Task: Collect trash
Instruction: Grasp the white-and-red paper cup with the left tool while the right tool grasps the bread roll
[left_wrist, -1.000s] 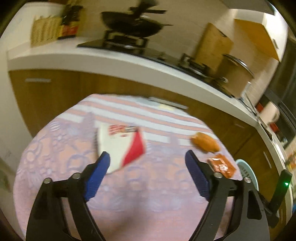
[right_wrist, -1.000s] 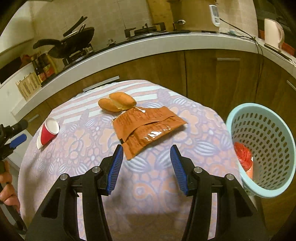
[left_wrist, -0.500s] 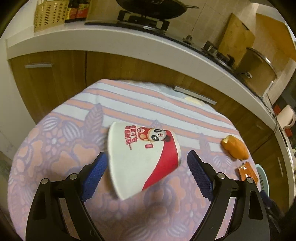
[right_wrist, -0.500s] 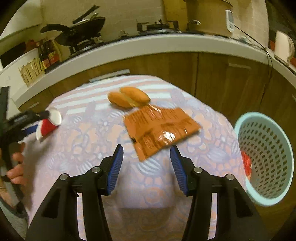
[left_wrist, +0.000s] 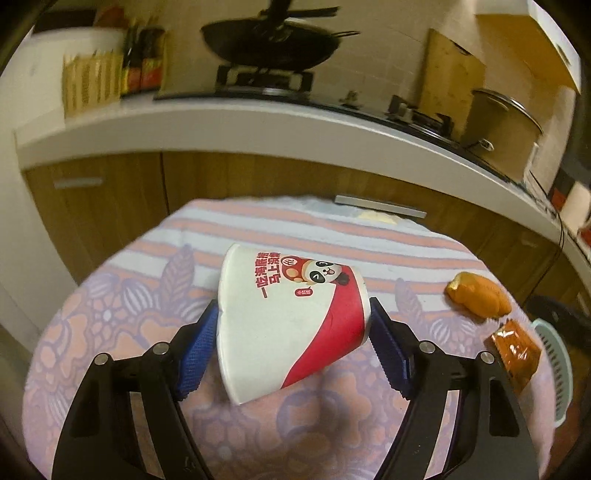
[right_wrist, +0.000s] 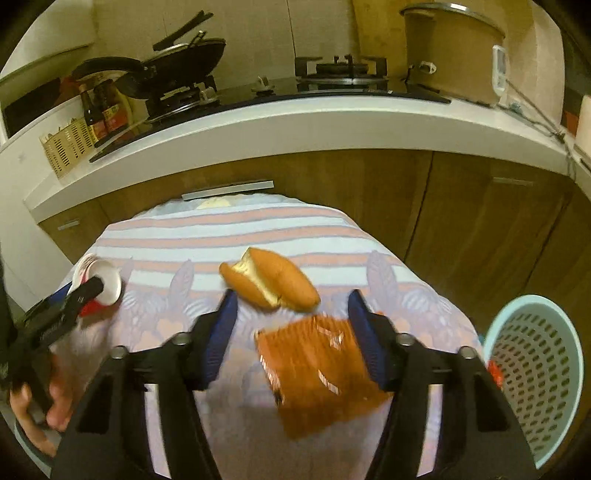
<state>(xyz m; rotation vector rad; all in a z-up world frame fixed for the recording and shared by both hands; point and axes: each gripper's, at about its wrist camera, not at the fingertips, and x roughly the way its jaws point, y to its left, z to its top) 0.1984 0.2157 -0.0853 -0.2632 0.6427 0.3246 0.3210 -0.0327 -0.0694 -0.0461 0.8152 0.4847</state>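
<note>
Left gripper (left_wrist: 293, 343) on the paper cup (left_wrist: 286, 319): cup lies on its side on the table (left_wrist: 110, 332), jaws closed in on it, blue pads (left_wrist: 197, 345) touching both sides. I read that as pinching the cup. Cup's white-and-red wall with the panda print faces my left camera.

Right gripper (right_wrist: 291, 332): jaws spread, nothing between them in contact that I can confirm. Orange wrapper (right_wrist: 317, 369) sits flat on the table between the fingers, blurred. Bread roll (right_wrist: 269, 282) just beyond the wrapper, close to it; can't tell if they touch.

Relative to the wrapper: cup (right_wrist: 98, 284) is well off to the left near the table edge, blue mesh basket (right_wrist: 535, 373) off the table's right side, something red inside it. Wok (right_wrist: 184, 61) is on the stove behind.
</note>
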